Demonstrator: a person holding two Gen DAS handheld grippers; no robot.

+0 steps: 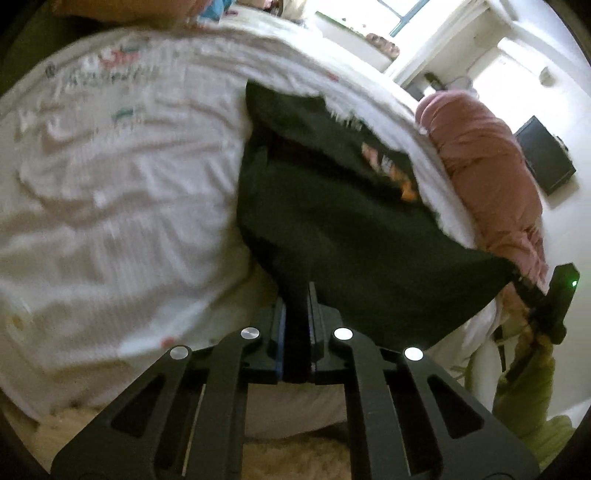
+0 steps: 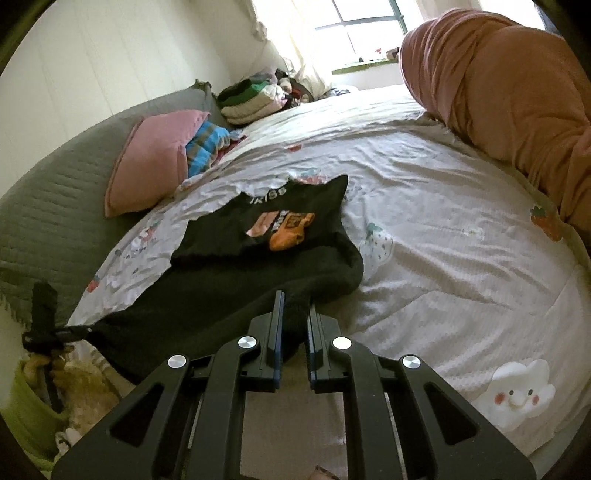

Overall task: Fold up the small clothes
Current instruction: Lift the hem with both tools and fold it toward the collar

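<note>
While the black shirt lies on the white bedsheet, print side up, both grippers clamp its near hem: left gripper at one corner, right gripper at the other; pink pillow beyond

Daylight pours through a window at the far end of the room, blowing out to white glare in both views. The left wrist view is smeared by motion blur; the right is sharp. Fisheye distortion bends the edges, with dark vignetted corners.
</note>
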